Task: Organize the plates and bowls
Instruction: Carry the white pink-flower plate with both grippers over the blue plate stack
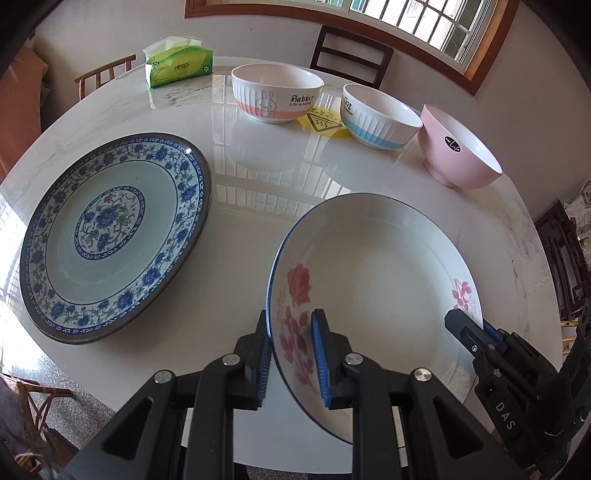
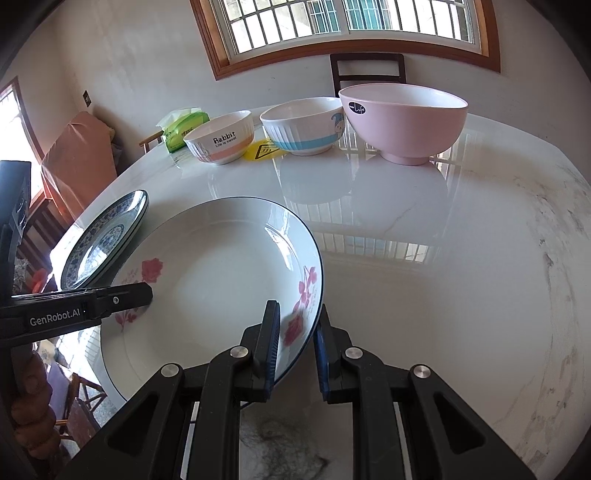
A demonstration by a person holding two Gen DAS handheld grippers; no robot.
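On table (image 1: 258,192): three bowls (image 1: 277,92), two plates (image 1: 114,236), one tissue pack (image 1: 179,64).

Round white marble-look table (image 1: 258,192), glossy, reflecting the window grille. Green soft pack of tissues (image 1: 179,62) at far left of the tabletop, one white tissue sticking up. Flat yellow round warning sticker (image 1: 323,123) lying far centre. Dark wooden chair (image 1: 351,55) beyond the far edge. Wood-framed barred window (image 2: 347,22) on the far wall. Light wooden chair (image 1: 105,75) far left.

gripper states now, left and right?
Left gripper: shut on the rose plate rim.
Right gripper: shut on the same plate's opposite rim.
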